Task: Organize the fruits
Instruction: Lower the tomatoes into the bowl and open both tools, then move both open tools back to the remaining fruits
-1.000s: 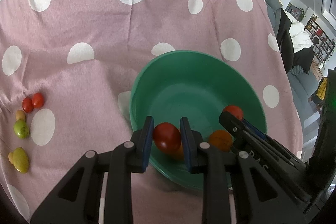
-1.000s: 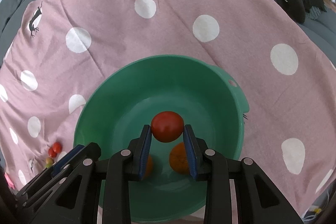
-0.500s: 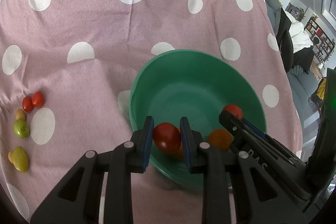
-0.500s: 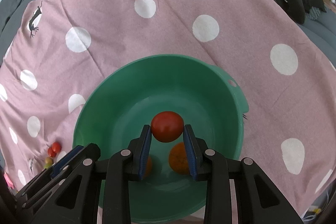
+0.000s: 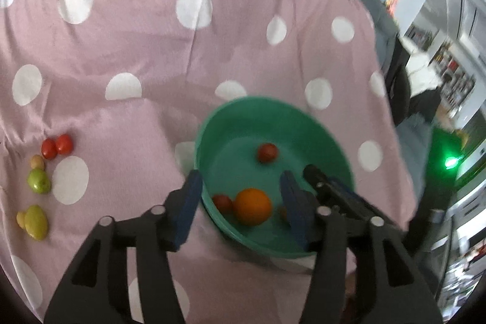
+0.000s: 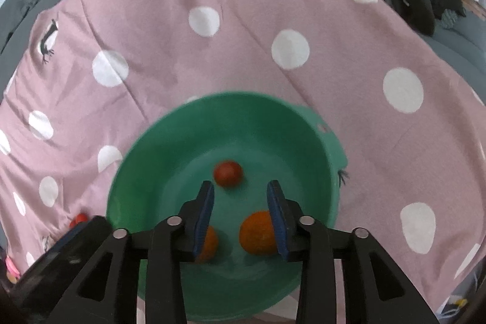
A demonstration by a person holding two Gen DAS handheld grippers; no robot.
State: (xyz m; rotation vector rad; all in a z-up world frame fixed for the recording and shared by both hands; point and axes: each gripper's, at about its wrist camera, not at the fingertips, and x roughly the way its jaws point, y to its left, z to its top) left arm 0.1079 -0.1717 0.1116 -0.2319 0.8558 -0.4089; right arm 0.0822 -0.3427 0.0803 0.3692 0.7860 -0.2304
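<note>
A green bowl (image 5: 306, 123) (image 6: 170, 141) sits on the pink polka-dot cloth. It holds a red tomato (image 5: 267, 152) (image 6: 228, 173), an orange (image 5: 253, 206) (image 6: 256, 233) and another red tomato (image 5: 222, 202) (image 6: 209, 242). My left gripper (image 5: 240, 202) is open and empty over the bowl's near rim. My right gripper (image 6: 240, 202) is open and empty over the bowl's inside, and shows in the left wrist view (image 5: 328, 187).
Loose fruits lie on the cloth at the left: two small red tomatoes (image 5: 56, 145), a green fruit (image 5: 39, 180), a yellow-green fruit (image 5: 35, 222). A grey sofa (image 6: 455, 44) borders the cloth on the right.
Both grippers have opened and let go of their red tomatoes, which now lie in the bowl. Both grippers have pulled back and up from the bowl.
</note>
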